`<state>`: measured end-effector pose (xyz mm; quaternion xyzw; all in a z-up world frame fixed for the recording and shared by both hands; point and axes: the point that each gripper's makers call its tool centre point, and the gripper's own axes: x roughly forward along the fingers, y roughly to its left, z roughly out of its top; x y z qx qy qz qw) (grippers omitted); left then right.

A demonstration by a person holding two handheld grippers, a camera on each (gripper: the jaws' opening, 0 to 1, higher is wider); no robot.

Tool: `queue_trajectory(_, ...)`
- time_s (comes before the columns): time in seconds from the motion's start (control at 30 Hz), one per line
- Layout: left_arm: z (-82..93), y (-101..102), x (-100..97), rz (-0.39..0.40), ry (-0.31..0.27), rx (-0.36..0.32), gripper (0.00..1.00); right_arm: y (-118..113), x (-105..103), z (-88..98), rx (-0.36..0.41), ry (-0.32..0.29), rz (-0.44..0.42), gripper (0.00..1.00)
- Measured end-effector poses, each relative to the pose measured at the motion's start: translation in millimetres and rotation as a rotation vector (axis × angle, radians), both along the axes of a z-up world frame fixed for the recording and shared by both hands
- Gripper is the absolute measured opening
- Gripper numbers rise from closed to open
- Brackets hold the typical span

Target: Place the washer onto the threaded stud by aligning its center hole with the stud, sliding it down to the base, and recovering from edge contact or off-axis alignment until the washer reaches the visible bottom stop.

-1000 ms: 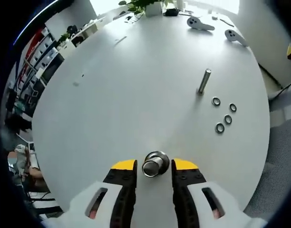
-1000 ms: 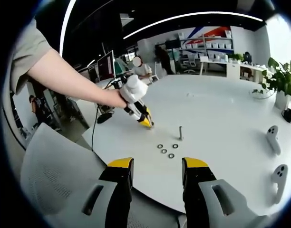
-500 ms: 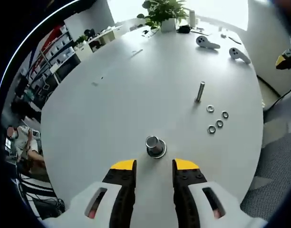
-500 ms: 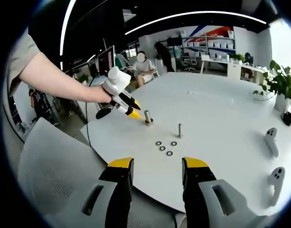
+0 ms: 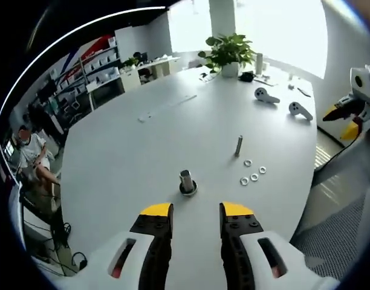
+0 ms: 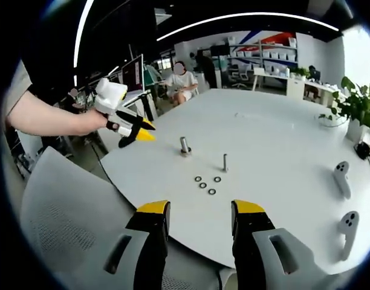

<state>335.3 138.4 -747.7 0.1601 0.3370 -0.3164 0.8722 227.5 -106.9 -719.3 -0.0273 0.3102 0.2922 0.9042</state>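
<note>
white oval table (image 5: 124,151), near edge toward both cameras.

threaded stud (image 5: 187,181): upright on a round base, on the table just ahead of the left gripper (image 5: 196,209), apart from it; in the right gripper view the stud (image 6: 184,145) stands inboard of the near edge, beyond the washers.

washers (image 5: 253,176): four small rings lying flat in a loose cluster, to the right of the stud, none on it; in the right gripper view the cluster (image 6: 206,183) lies between the right gripper (image 6: 196,208) and the stud.

slim pin (image 5: 238,145): upright, just beyond the washers, apart from them.

left gripper: jaws parted, nothing between them; in the right gripper view (image 6: 141,132) it is held off the table's left edge by a hand (image 6: 82,121).

right gripper: jaws parted, empty, over the near edge, well apart from the washers.

two white controllers (image 5: 282,101): toward the far right edge.

potted plant (image 5: 228,53): at the far end.

seated person (image 6: 181,86): beyond the table.
</note>
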Motion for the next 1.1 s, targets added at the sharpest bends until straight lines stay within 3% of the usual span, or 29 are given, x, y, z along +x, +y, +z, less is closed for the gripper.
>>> queue_trajectory(0.47, 46.8, 10, -62.0, 0.054, -0.020, -0.111, 0.30, -4, -1, -3.4, -0.027, 0.011, -0.019, 0.43)
queue_trajectory(0.67, 60.4, 18, -84.9, 0.073, -0.027, -0.151, 0.30, -1, -2, -6.3, -0.065, 0.010, 0.016, 0.43)
queue_trajectory(1.03, 47.9, 20, -126.8, 0.037, -0.002, -0.154, 0.29, -6, -2, -9.7, -0.087, 0.024, -0.003, 0.43)
queue_trajectory(1.1, 51.4, 21, -131.8, 0.045, -0.012, -0.184, 0.28, -8, -2, -10.7, -0.089, 0.030, -0.013, 0.44)
